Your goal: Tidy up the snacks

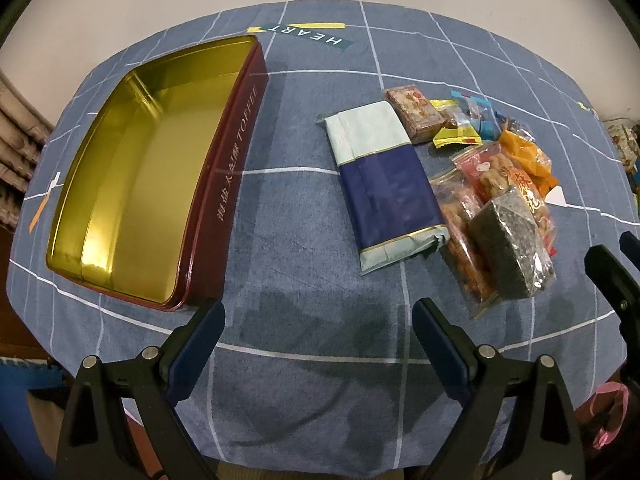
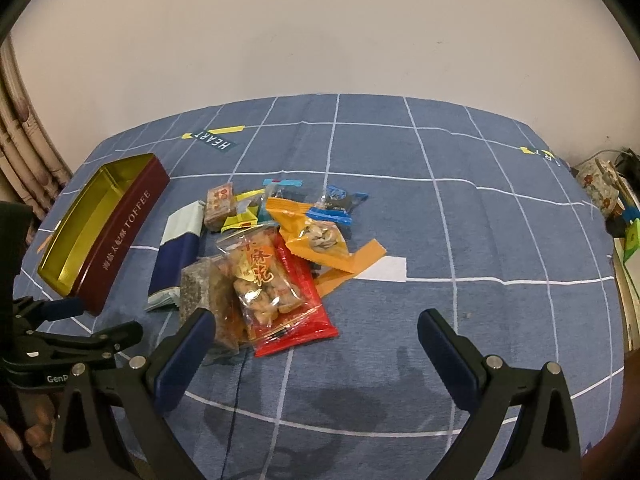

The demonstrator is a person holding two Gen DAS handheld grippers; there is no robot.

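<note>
**Snacks piled beside an open toffee tin**

Left gripper (image 1: 318, 316) and right gripper (image 2: 318, 326) both hover spread wide, holding nothing. The snack packets (image 2: 272, 264) lie heaped on the blue checked cloth (image 2: 460, 240), right of the gold-lined toffee tin (image 1: 132, 184).

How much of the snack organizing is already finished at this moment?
Nothing looks done: the toffee tin lies open with only its gold floor showing. Nothing is in hand: the left gripper and the right gripper are both open above the blue cloth. Everything is left: the navy and pale packet, the dark seed block, the red peanut bag, the orange packet and the small candies beside the tin.
</note>
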